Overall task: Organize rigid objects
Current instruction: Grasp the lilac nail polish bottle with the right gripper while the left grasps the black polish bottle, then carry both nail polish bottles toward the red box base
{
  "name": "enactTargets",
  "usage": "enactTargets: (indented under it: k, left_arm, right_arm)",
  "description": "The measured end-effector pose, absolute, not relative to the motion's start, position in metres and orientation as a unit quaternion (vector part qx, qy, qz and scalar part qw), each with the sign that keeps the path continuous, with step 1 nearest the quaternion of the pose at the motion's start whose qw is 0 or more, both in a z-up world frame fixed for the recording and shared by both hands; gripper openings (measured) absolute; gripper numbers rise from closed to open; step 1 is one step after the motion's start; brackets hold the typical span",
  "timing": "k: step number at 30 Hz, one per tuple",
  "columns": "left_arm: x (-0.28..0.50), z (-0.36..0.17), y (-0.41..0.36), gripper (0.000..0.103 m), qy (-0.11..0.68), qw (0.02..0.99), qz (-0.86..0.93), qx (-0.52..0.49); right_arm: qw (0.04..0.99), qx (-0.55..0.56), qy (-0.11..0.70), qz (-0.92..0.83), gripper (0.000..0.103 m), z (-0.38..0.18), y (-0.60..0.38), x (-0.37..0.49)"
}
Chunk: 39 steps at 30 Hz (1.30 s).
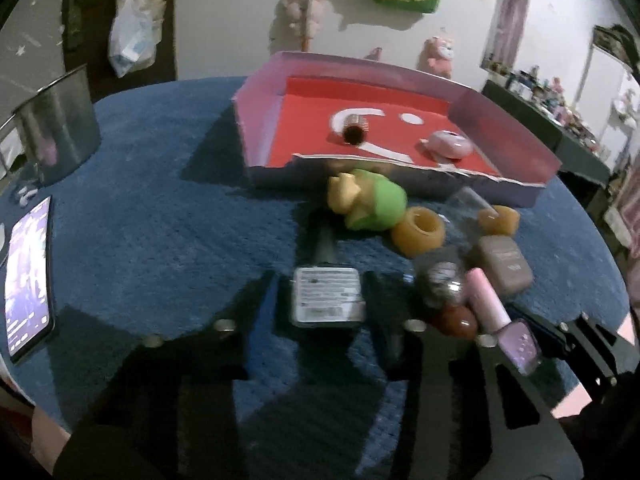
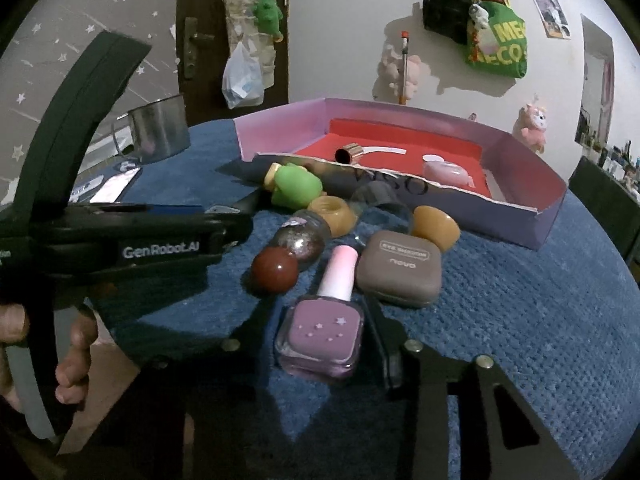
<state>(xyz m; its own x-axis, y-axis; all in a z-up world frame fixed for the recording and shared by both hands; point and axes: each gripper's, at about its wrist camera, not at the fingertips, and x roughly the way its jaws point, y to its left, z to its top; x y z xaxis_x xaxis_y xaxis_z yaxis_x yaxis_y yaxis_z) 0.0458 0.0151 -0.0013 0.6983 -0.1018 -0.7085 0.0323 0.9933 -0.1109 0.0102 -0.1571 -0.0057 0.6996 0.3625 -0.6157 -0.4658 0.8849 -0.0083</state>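
- Blue cloth [image 2: 520,300] fills the lower half of both views.
- Box [image 2: 532,216], upper centre: lilac walls, red floor, torn front wall printed "VISO" as far as it can be read. Inside lie a brown tube [image 2: 347,155] and a pink case [image 2: 444,170].
- Left gripper [image 1: 326,322], lower centre of its own view, is closed on a clear bottle [image 1: 327,295] whose white label carries print too blurred to read. From the right camera its body, at mid left, reads "GenRobot.AI" [image 2: 160,251].
- Right gripper [image 2: 318,346], lower centre, has its fingers against both sides of the purple polish bottle [image 2: 320,334], star dots on its face, pink cap; grip looks closed.
- Metal cup [image 1: 60,128], upper left.
- Phone [image 1: 28,276], left edge, screen lit.
- Green toy [image 2: 294,186] lies just before the box.
- Taupe compact [image 2: 400,268], centre, raised lettering upside down, unreadable.
- Two amber rings [image 2: 332,210], one beside the toy.
- Glitter ball [image 2: 298,240] touching a red ball [image 2: 274,270], centre.
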Motion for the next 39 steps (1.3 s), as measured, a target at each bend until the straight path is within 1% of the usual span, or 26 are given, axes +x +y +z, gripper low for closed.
enactTargets:
  k: [6,13,20,30,39]
  left_arm:
    - [0.042,0.001,0.018,0.034,0.388,0.919,-0.045,-0.056]
    - [0.033,0.011,0.019,0.034,0.375,0.924,-0.049,-0.059]
    - [0.025,0.022,0.016,0.034,0.359,0.929,-0.061,-0.059]
    - [0.022,0.036,0.015,0.034,0.340,0.936,-0.071,-0.058]
    - [0.034,0.048,0.009,0.034,0.330,0.938,-0.094,-0.054]
  right_arm:
    - [0.914,-0.074,0.323,0.234,0.042,-0.002,-0.161,0.009]
    - [0.904,-0.021,0.320,0.284,0.041,0.013,-0.173,0.004]
    - [0.900,0.024,0.326,0.290,0.041,0.026,-0.187,0.013]
    - [0.900,0.039,0.310,0.302,0.041,0.047,-0.194,0.021]
    - [0.899,0.035,0.308,0.309,0.041,0.061,-0.197,0.035]
